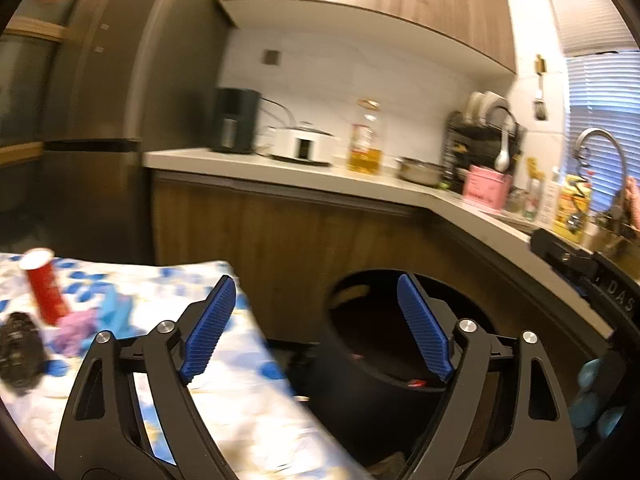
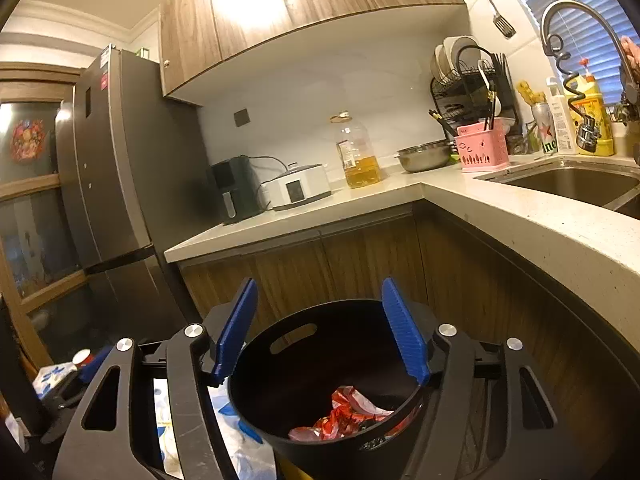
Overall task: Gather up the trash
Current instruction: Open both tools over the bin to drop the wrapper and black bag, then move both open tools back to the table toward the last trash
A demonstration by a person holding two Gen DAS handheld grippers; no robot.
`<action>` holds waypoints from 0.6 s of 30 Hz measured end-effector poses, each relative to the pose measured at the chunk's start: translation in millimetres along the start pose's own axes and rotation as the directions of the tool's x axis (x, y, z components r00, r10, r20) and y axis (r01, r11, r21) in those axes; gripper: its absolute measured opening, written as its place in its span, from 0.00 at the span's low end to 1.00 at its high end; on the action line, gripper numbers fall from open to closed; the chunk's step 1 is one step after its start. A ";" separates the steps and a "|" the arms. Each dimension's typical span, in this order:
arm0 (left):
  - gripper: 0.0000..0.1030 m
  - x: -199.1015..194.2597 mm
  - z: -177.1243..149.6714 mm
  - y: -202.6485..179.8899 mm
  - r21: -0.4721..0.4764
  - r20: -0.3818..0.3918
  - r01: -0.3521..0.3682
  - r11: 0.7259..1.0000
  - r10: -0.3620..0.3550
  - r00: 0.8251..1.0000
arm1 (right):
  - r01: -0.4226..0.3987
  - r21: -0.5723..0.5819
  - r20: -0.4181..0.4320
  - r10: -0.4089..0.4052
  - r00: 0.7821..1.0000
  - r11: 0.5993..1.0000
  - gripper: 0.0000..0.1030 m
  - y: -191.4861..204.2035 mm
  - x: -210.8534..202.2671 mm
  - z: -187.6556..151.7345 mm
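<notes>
A black round trash bin (image 2: 280, 368) stands on the floor beside the table; red crumpled wrappers (image 2: 348, 416) lie in it. My right gripper (image 2: 320, 332) is open and empty, just above the bin's rim. My left gripper (image 1: 316, 328) is open and empty, over the table edge beside the bin (image 1: 360, 376). On the blue-patterned tablecloth (image 1: 224, 408) at the left stand a red snack can (image 1: 46, 290), a crumpled purple and blue piece (image 1: 92, 324) and a black object (image 1: 18, 352).
A kitchen counter (image 2: 320, 208) runs behind the bin with an oil bottle (image 2: 358, 152), a white appliance (image 2: 298, 188), a black appliance (image 2: 234, 188) and a sink (image 2: 572, 182). A grey fridge (image 2: 116, 184) stands at the left.
</notes>
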State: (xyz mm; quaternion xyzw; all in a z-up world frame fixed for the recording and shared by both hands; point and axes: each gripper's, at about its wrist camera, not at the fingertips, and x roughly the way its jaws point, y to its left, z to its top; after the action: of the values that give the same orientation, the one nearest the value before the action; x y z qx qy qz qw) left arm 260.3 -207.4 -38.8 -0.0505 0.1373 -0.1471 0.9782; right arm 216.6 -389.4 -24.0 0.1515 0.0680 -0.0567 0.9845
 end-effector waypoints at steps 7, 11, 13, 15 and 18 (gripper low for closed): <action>0.81 -40.6 -5.0 53.9 -0.042 0.028 -0.158 0.987 0.159 0.987 | -0.043 -0.001 -0.010 0.043 0.999 0.999 0.64 22.4 -8.8 -9.0; 0.81 -58.5 -6.7 86.5 -0.075 0.021 -0.233 0.970 0.235 0.972 | -0.078 -0.005 -0.022 0.078 0.997 0.997 0.64 39.6 -9.9 -16.3; 0.81 -66.6 -7.5 101.6 -0.080 0.025 -0.272 0.959 0.275 0.961 | -0.097 -0.006 -0.029 0.097 0.995 0.995 0.64 49.1 -10.4 -20.1; 0.81 -73.8 -9.1 114.5 -0.088 0.025 -0.304 0.949 0.307 0.951 | -0.114 -0.008 -0.039 0.114 0.993 0.993 0.64 57.5 -10.1 -23.8; 0.81 -85.7 -12.3 139.7 -0.089 0.024 -0.366 0.926 0.369 0.929 | -0.146 -0.011 -0.056 0.145 0.988 0.989 0.64 72.1 -9.2 -29.5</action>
State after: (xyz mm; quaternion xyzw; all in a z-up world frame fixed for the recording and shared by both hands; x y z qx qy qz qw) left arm 216.3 -49.3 -48.3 -0.0675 0.1308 0.0457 0.9881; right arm 213.7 -311.2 -29.5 0.1501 0.0841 0.0202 0.9849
